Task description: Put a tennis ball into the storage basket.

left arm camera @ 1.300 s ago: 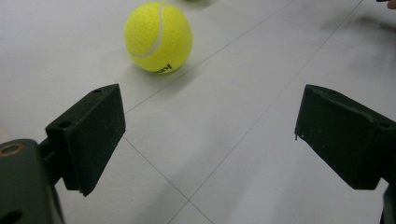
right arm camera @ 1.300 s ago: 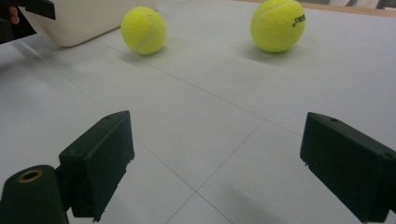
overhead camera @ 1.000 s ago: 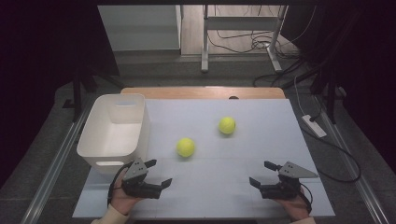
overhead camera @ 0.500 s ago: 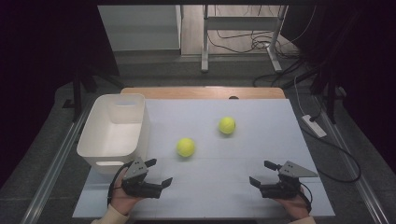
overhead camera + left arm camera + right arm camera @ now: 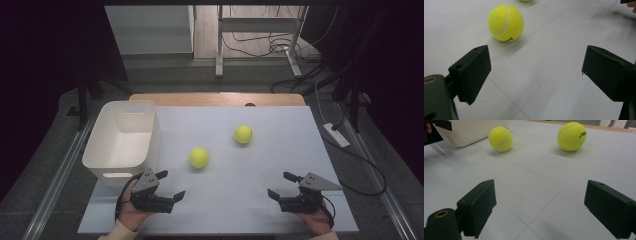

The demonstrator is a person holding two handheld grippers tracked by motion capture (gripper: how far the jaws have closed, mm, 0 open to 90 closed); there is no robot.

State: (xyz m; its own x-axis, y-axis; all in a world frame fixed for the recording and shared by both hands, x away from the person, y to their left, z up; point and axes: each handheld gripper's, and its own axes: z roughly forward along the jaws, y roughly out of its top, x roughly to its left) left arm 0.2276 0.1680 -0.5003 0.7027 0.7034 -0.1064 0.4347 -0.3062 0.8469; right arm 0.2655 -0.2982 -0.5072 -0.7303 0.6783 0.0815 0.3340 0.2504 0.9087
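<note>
high view: white bin (image 5: 122, 140), bare inside

In the left gripper view the farther tennis ball (image 5: 525, 0) is cut off by the top edge, leaving a sliver. The white bin (image 5: 466, 132) is cropped at the top of the right gripper view, its rim out of frame. The nearer tennis ball's (image 5: 506, 23) black lettering is too small to read.
</note>
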